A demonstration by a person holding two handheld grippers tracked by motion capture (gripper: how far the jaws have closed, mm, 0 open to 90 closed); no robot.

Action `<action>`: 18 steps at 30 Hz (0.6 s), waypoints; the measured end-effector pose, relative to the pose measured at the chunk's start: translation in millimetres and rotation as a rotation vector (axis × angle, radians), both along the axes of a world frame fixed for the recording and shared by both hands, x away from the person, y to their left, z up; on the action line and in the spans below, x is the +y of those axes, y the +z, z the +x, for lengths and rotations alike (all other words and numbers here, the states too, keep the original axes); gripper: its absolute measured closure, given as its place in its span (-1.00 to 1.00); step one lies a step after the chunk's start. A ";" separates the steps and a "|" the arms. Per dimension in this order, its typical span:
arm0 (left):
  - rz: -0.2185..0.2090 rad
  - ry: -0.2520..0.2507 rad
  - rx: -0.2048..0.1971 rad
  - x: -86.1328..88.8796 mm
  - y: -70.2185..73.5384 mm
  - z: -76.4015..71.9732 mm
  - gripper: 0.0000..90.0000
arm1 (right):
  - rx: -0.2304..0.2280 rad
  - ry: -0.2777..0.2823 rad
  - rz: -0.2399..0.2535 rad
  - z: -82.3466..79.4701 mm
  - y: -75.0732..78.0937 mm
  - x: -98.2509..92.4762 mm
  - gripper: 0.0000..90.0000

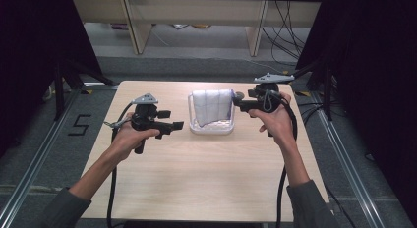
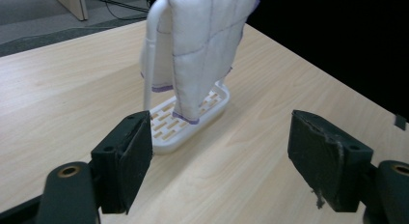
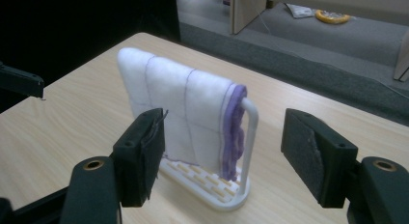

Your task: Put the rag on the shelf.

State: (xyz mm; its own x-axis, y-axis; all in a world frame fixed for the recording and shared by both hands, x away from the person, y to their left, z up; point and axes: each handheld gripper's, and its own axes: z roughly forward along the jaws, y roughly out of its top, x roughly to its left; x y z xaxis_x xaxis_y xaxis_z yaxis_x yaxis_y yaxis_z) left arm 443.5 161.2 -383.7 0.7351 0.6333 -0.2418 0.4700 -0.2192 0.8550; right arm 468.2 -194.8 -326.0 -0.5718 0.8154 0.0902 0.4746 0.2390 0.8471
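A white quilted cloth with a purple hem hangs over the bar of a small white rack at the table's middle back. My left gripper hovers just left of the rack and points at it, jaws wide apart and empty. In the left gripper view the cloth and the rack's slotted base lie ahead of the left gripper. My right gripper is at the rack's upper right end, open. In the right gripper view the cloth and the rack's post stand just beyond the right gripper.
The light wooden table has bare surface in front of the rack. Black curtains flank both sides. Wooden shelf legs and cables lie on the floor behind. A "5" mark is on the floor at left.
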 end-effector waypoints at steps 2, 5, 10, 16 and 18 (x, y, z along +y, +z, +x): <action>0.005 -0.007 0.003 0.6 -2.6 -4.1 -0.48 | 0.002 0.002 0.006 -2.6 -2.3 0.1 -0.27; 0.012 -0.013 -0.004 1.7 -4.3 -9.8 -0.48 | 0.002 0.011 0.015 -6.9 -7.0 1.5 -0.27; 0.006 -0.021 -0.012 2.8 -9.2 -18.0 -0.48 | -0.009 0.031 0.018 -13.8 -14.9 2.1 -0.27; 0.000 -0.041 -0.006 3.9 -15.7 -26.4 -0.49 | -0.010 0.052 0.024 -22.8 -23.2 3.6 -0.28; -0.012 -0.063 -0.004 4.2 -18.7 -28.9 -0.53 | -0.021 0.069 0.026 -26.0 -26.6 3.7 -0.28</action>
State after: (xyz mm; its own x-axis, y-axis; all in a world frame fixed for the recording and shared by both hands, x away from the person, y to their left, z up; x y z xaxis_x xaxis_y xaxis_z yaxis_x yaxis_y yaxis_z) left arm 414.6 165.4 -402.4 0.7742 0.5829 -0.2465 0.4525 -0.2376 0.8595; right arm 442.2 -191.1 -352.6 -0.6283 0.7718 0.0980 0.4397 0.2484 0.8631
